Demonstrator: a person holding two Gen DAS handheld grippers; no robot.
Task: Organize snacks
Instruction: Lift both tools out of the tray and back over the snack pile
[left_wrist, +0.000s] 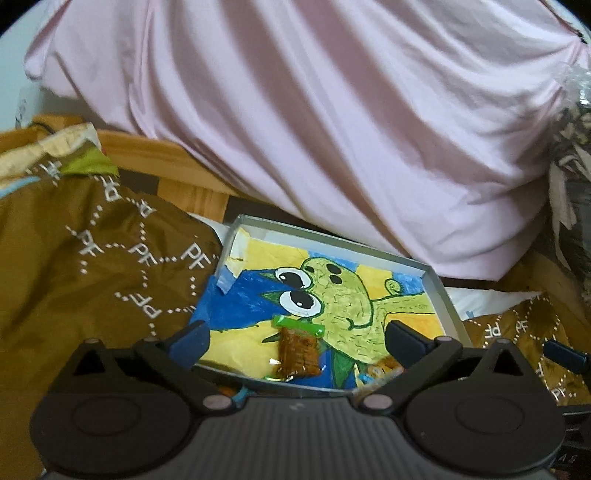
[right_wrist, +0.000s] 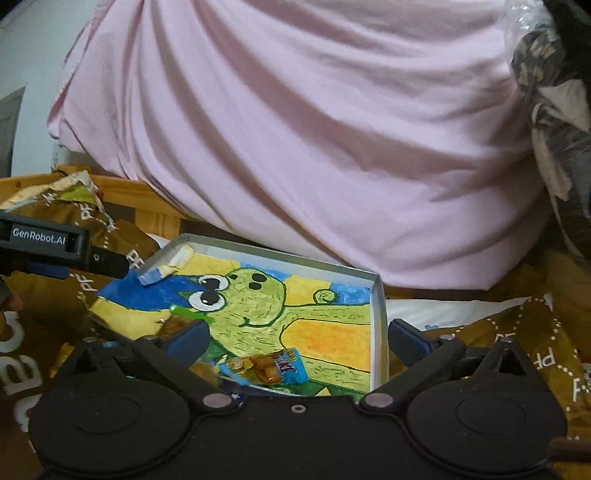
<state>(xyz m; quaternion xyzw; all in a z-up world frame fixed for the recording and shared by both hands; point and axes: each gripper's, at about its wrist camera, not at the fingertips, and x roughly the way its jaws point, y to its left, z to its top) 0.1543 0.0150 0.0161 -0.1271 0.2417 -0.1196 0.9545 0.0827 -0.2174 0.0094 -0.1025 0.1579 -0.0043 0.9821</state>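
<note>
**Guide:** Left gripper (left_wrist: 295, 338) is hovering spread wide over the shallow box (left_wrist: 439, 284), gripping nothing; right gripper (right_wrist: 295, 338) is likewise spread and unladen.

**Listener:** What is lying in the box?

**Guide:** A brown snack bar in a green-topped wrapper (left_wrist: 297, 347) is resting on the cartoon lining, and a blue snack packet (right_wrist: 269, 365) is sitting near the front wall.

**Listener:** Advice?

**Guide:** Probably lowering squarely, pinching the wrapper's middle, avoiding the paper lining.

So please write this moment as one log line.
left claw: open, empty | right claw: open, empty | green-topped snack, blue snack packet: in box
</note>
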